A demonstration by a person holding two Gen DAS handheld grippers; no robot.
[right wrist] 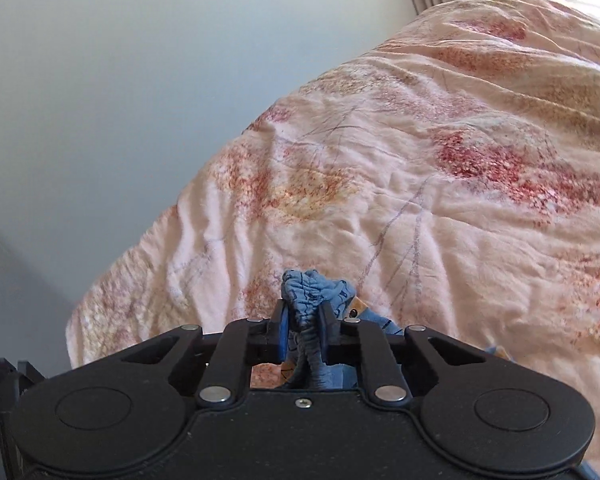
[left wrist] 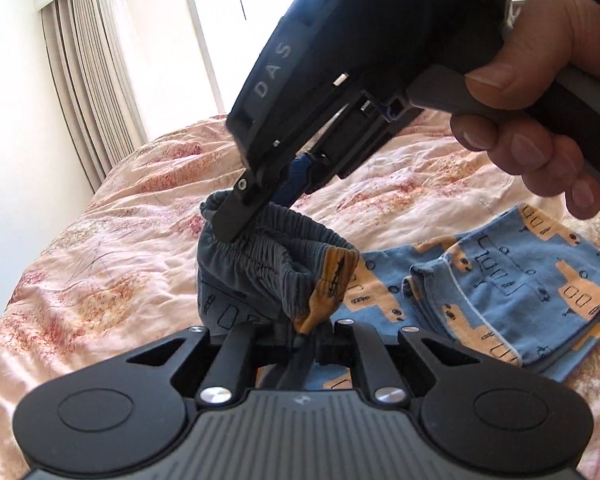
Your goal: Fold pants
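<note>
At the far left of your left wrist view the curtain (left wrist: 88, 76) hangs beside the bright window (left wrist: 216, 28); below it the pink flowered bedspread (left wrist: 100, 248) runs across the bed, rumpled; in the middle you hold the pants (left wrist: 260, 276), blue with an orange and black print, lifted off the bedspread by their gathered elastic waistband; your left gripper (left wrist: 300, 336) is closed on a fold of that fabric right at the camera, its fingertips hidden behind the cloth; above it your right gripper (left wrist: 244, 216) comes down at a slant and clamps the upper edge of the waistband; your right hand (left wrist: 540, 112) wraps the grey handle at the upper right; further right the rest of the pants lies folded in layers on the bedspread.

In your right wrist view a pale wall (right wrist: 120, 100) fills the left; at centre the right gripper's pads (right wrist: 283, 332) pinch a scrunched bunch of waistband between them; the bedspread spreads away to the right.
</note>
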